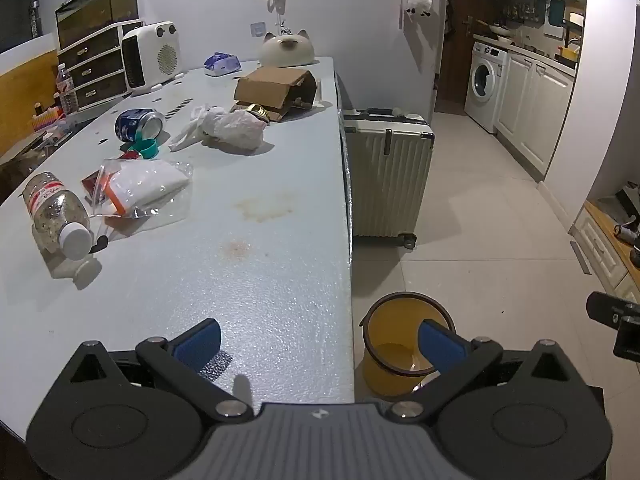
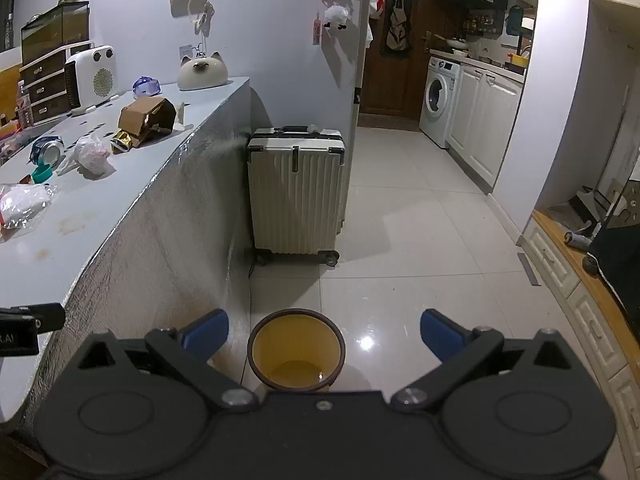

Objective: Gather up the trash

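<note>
Both tongs, left gripper (image 1: 320, 344) and right gripper (image 2: 324, 334), gape empty. The yellow bin (image 2: 296, 350) sits beside the desk's (image 1: 240, 280) near corner. Open floor (image 2: 420, 240) spreads beyond.

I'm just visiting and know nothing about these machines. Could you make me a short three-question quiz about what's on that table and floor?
1. True or false: the left claw is holding the plastic bottle.
2. Where does the yellow bin stand? A) on the table B) on the floor beside the table C) on top of the suitcase
3. Fill in: the blue can lies on its ____.

Key: 1 false, both claws are open and empty; 2 B; 3 side.
</note>
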Tool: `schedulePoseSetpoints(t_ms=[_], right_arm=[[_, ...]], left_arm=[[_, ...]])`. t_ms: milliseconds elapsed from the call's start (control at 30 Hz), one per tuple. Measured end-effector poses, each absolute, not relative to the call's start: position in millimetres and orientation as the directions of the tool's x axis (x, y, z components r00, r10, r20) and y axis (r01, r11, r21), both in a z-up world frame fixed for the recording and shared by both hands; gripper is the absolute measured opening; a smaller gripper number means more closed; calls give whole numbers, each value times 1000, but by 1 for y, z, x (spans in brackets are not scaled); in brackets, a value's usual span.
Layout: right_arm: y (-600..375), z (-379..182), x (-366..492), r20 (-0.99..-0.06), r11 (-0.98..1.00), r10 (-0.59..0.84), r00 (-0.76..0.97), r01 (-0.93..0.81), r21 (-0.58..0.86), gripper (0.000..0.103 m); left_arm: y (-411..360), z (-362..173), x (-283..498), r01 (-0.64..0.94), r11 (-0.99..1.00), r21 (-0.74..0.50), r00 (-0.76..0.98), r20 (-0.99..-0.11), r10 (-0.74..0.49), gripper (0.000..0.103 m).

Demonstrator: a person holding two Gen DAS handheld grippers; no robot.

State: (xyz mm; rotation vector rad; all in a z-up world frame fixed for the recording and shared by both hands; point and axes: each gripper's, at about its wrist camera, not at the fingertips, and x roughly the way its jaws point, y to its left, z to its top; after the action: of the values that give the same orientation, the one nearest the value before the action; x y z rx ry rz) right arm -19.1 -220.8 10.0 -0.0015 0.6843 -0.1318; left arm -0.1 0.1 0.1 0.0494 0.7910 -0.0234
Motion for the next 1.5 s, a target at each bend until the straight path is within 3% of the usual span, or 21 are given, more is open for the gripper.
schedulePoseSetpoints(t_ms=[1500], right_arm=[[-218,10,-23,-627,991,-124,769,121,-48,103]], left_arm=[[-2,5,-2,40,999,33,706,-708,-5,103]])
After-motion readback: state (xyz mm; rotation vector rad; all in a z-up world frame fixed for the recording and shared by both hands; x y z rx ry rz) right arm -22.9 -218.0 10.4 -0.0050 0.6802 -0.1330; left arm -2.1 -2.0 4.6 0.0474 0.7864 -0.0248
